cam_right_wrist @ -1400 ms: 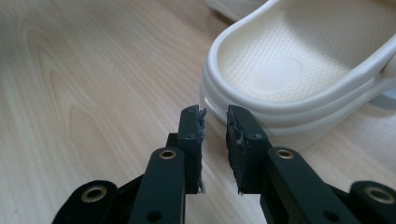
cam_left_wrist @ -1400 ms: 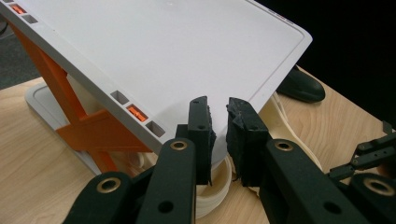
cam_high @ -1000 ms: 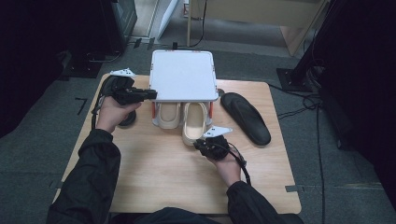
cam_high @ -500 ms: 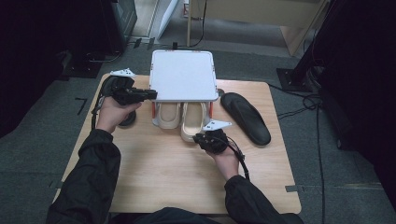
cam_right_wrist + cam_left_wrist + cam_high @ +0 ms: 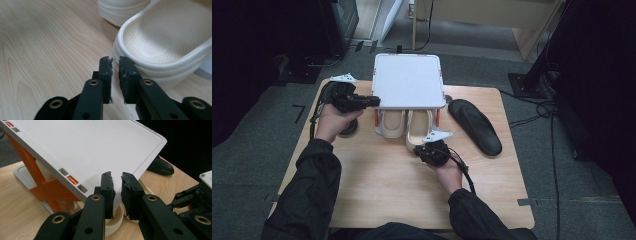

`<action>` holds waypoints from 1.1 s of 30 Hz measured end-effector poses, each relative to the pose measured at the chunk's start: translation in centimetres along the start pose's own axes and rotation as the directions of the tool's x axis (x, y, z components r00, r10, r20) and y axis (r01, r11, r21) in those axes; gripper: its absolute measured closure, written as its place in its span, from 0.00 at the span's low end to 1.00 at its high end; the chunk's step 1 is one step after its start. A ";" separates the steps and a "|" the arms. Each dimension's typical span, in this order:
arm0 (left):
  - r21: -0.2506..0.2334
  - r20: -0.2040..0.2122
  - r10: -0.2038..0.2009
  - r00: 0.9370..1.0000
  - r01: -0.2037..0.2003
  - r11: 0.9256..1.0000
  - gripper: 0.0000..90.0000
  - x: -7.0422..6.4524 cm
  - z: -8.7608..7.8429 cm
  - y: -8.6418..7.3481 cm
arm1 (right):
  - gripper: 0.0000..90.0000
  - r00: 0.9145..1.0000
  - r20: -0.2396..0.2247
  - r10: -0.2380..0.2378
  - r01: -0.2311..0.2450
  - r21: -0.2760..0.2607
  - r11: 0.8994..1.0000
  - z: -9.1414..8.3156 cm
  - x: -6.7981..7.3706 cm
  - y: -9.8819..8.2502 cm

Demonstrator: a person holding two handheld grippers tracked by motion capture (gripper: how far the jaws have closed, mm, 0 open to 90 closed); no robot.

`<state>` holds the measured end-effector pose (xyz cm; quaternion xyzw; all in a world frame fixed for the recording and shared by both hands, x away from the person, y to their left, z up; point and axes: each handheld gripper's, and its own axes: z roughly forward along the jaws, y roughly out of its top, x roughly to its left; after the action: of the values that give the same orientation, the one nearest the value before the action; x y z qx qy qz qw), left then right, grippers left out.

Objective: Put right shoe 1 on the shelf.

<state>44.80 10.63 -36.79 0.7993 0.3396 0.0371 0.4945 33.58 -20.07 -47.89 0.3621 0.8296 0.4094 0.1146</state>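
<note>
Two cream rubber slippers [image 5: 406, 124] lie side by side at the centre of the high view on the light wooden bench [image 5: 377, 185], long axes running up the frame, toes tucked under the white tilted board on orange legs [image 5: 408, 80], heels toward the person. The right tool [image 5: 426, 150], its jaws having just been closing to a narrow gap with nothing between them, sits just beside the right-hand slipper's [image 5: 160, 42] heel. The left tool [image 5: 371, 101], narrow too, is at the board's left edge, holding nothing I can make out.
</note>
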 end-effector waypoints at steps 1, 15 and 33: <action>-0.001 0.003 0.000 1.000 0.000 1.000 0.89 0.0 0.0 0.0 | 0.90 1.000 0.000 -0.008 0.008 -0.008 1.000 0.0 0.0 0.1; -0.003 0.008 -0.001 1.000 0.001 1.000 0.89 0.1 0.0 -0.1 | 0.87 0.999 0.050 0.019 -0.019 -0.008 1.000 0.5 -2.1 1.3; -0.004 0.012 -0.006 1.000 0.006 1.000 0.88 0.1 0.0 0.0 | 0.80 0.998 0.054 0.030 -0.030 -0.013 0.999 1.1 -3.6 2.0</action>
<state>44.84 10.70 -36.84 0.7975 0.3391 0.0315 0.4981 37.65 -21.12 -47.44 0.3847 0.8181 0.4062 0.1329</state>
